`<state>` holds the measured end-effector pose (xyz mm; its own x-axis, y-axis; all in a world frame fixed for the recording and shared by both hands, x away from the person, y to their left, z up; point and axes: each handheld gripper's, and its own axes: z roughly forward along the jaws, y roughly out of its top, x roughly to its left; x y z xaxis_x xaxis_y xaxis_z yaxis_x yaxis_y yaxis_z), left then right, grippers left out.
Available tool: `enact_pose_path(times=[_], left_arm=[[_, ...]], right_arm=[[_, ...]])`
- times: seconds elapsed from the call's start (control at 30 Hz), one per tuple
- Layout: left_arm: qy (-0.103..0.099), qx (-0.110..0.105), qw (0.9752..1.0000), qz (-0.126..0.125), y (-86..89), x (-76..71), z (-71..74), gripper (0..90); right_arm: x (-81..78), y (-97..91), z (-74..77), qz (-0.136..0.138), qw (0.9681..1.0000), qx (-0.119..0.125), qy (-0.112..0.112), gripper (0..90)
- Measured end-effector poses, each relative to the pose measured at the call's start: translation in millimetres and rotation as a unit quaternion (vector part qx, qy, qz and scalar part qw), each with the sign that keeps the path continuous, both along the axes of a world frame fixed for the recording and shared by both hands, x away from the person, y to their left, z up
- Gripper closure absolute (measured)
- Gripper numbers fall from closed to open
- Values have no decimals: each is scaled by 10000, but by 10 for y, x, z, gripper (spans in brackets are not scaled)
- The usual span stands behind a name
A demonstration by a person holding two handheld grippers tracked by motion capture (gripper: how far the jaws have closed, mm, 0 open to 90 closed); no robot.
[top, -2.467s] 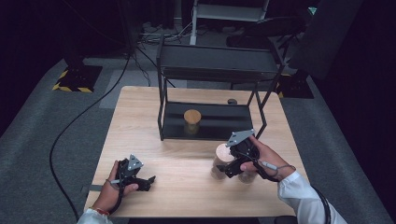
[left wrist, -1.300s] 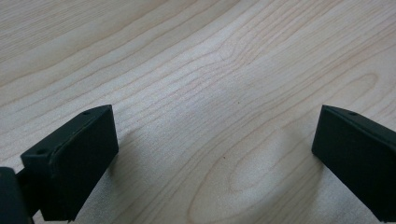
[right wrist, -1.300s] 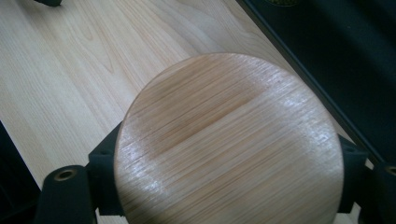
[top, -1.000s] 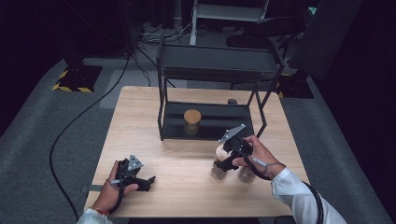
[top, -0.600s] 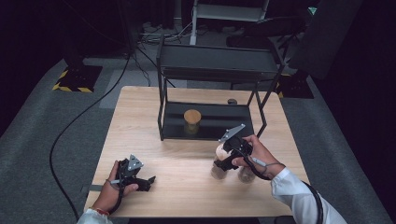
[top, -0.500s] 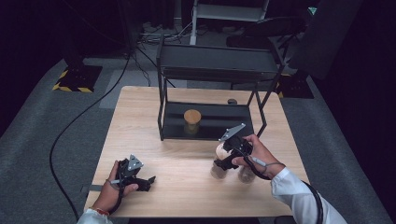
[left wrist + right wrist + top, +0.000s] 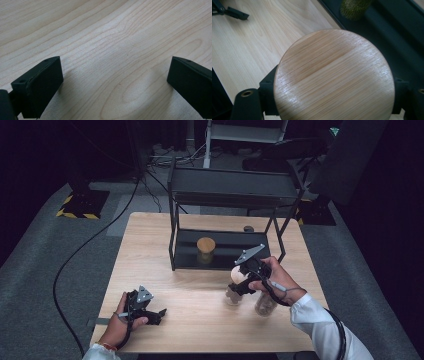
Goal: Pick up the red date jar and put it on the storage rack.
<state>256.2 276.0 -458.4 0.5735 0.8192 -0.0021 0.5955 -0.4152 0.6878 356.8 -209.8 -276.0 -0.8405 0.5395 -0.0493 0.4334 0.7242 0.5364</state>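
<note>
A jar with a round wooden lid (image 7: 238, 274) (image 7: 334, 77) is at the table's right, in front of the rack. My right gripper (image 7: 240, 285) is shut on it just below the lid, and its black fingers (image 7: 268, 87) show on both sides under the lid's rim. The jar's glass body (image 7: 232, 296) reaches down to the table; I cannot tell whether it rests there. My left gripper (image 7: 159, 312) (image 7: 115, 87) lies on the table at the front left, open with only bare wood between its jaws.
A black two-level rack (image 7: 230, 187) stands on the far half of the wooden table (image 7: 200, 320). A lidded jar (image 7: 205, 249) (image 7: 354, 7) sits on its lower shelf. Another glass jar (image 7: 264, 304) stands under my right hand. A small dark object (image 7: 248, 228) lies behind the rack.
Since the earliest frame my right gripper has shifted slightly up and toward the rack with the jar. Over the last second it barely moved. The left gripper stayed still.
</note>
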Motion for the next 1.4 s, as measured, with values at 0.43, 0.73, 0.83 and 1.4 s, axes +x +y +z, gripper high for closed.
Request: enact_pose_path(times=[0.43, 0.73, 0.83, 1.4], left_arm=[[1, 1, 10000, 0, 0, 0, 0, 0], [0, 0, 10000, 1, 0, 0, 0, 0], [0, 0, 10000, 1, 0, 0, 0, 0], [2, 0, 10000, 3, -1, -1, 0, 0]], right_arm=[[173, 134, 130, -61, 9999, -34, -128, 230], [336, 232, 155, -177, 9996, -146, -176, 230], [377, 258, 148, -209, 9994, -178, -192, 230], [582, 206, 206, -471, 9984, -109, -300, 230]])
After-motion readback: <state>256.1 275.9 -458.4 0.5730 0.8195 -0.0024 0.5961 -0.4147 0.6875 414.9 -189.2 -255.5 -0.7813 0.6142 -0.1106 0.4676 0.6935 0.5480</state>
